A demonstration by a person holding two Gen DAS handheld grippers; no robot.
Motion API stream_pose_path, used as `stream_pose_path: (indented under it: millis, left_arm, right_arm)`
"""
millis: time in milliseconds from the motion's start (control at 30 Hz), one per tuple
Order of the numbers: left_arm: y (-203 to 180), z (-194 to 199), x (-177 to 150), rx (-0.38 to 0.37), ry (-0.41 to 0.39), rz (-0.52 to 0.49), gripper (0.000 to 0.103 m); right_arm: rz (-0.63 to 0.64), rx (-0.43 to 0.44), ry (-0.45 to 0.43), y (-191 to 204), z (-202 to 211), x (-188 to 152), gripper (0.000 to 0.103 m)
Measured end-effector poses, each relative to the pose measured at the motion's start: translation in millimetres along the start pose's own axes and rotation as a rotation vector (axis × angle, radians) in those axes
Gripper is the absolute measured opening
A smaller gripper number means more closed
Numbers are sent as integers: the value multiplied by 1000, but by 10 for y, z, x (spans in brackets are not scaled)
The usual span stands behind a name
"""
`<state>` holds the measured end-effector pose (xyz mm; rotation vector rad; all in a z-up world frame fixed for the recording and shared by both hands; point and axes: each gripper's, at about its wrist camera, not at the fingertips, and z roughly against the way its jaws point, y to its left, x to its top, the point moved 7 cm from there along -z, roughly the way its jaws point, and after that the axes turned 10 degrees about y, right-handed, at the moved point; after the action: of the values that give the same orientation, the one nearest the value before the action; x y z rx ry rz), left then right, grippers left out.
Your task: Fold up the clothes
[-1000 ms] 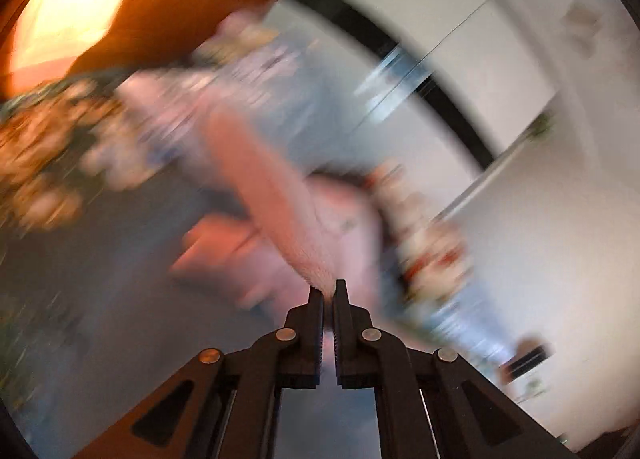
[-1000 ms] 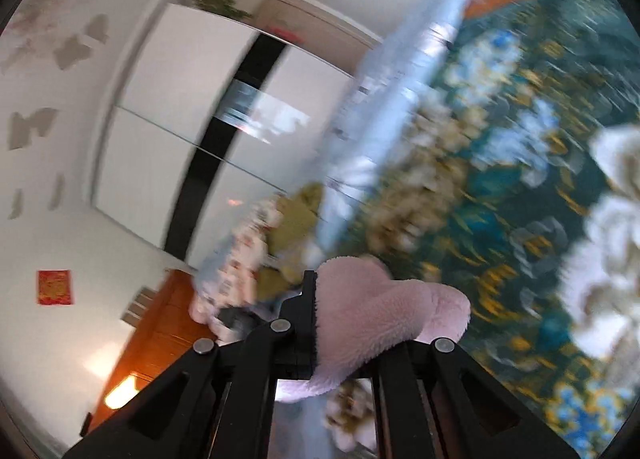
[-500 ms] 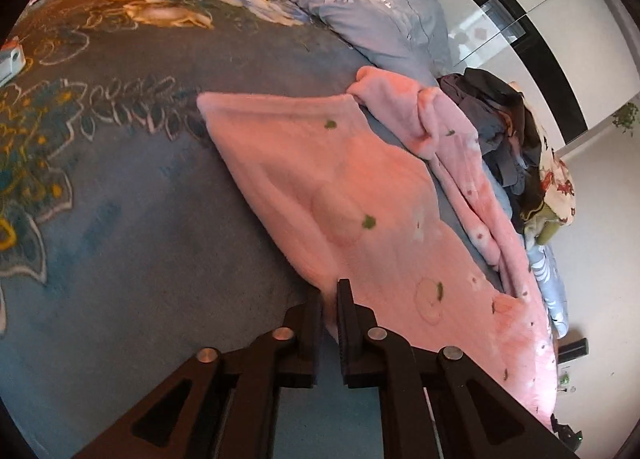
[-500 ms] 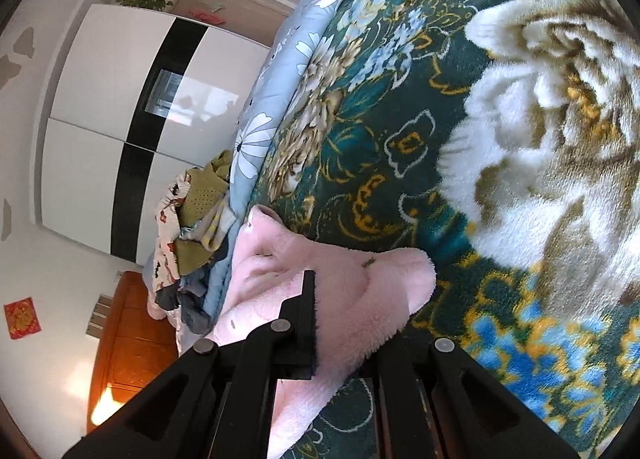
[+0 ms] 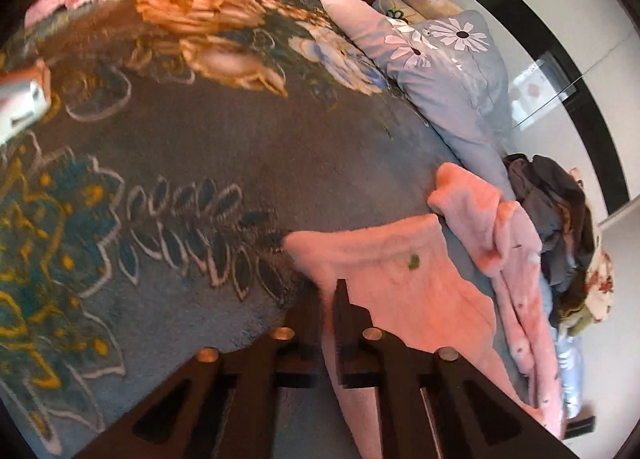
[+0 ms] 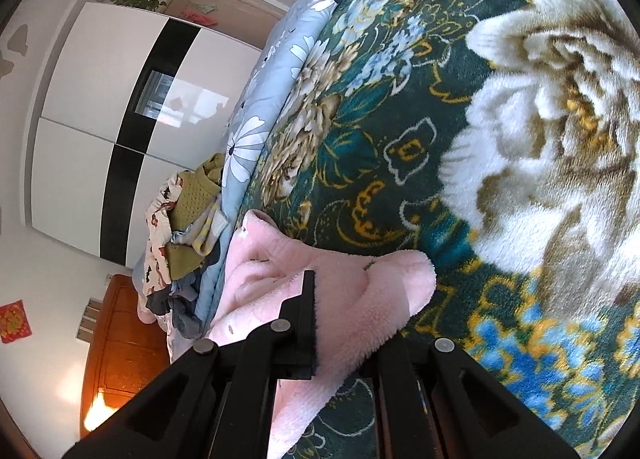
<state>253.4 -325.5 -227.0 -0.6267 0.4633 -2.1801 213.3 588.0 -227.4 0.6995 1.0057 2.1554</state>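
Both my grippers pinch the same pink fleece garment (image 5: 404, 291) on the bed, spread over the floral blanket (image 5: 208, 147). The left gripper (image 5: 328, 299) is clamped on the cloth's near edge, jaws almost together with pink fleece running down between them. The right gripper (image 6: 340, 299) is closed on a thick rolled corner of the garment (image 6: 360, 291), which bulges over and hides the right-hand finger.

The risk, as I judge it: the left pinch takes only a thin lip of edge, so a brisk pull could slip it free and let the fold collapse. The fat wad in the right jaws may hold more than one layer, so the fold could drag crooked. The plush blanket may also grab the fleece and bunch it.

The garment is soft, fluffy, pale pink with small green specks, lying partly flat with one sleeve or leg crumpled towards the daisy-print pillow (image 5: 452, 71). A heap of other clothes (image 5: 560, 227) sits just beyond it.
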Motion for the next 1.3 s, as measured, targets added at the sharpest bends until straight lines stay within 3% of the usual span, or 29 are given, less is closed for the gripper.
stream_pose_path:
  millis: [200, 333, 400, 567, 733, 833, 867, 900, 967, 1067, 1133, 1200, 1300]
  left_arm:
    - [63, 461, -137, 26, -97, -28, 5]
    - [362, 403, -273, 80, -64, -9, 5]
    - [464, 330, -307, 69, -31, 22, 5]
    - [359, 398, -278, 60, -36, -32, 9]
    - [155, 489, -166, 130, -81, -117, 52]
    - [93, 466, -78, 162, -88, -133, 54]
    - [74, 462, -55, 159, -84, -131, 54]
    - [55, 457, -32, 156, -80, -129, 54]
    - [-35, 462, 20, 151, -87, -144, 54]
    - [-267, 442, 94, 156, -103, -196, 56]
    - [-527, 336, 128, 143, -101, -237, 58]
    - [-806, 197, 153, 125, -88, -273, 58]
    - [-1285, -80, 171, 92, -48, -339, 58]
  right_arm:
    - [23, 29, -22, 55, 139, 17, 5]
    - [32, 0, -6, -43, 168, -15, 5]
    - [10, -19, 17, -158, 102, -54, 5]
    - [-2, -20, 51, -216, 61, -77, 5]
    - [51, -79, 157, -219, 45, -136, 9]
    - [64, -88, 239, -296, 35, -213, 16]
    - [65, -98, 255, -334, 49, -235, 24]
    - [65, -121, 260, -379, 87, -243, 46]
    - [39, -135, 251, -500, 249, -212, 71]
    - [6, -170, 189, -632, 521, -76, 71]
    - [44, -203, 140, -498, 543, 80, 71]
    - [105, -180, 122, -207, 407, 245, 71]
    - [223, -184, 186, 317, -142, 414, 71]
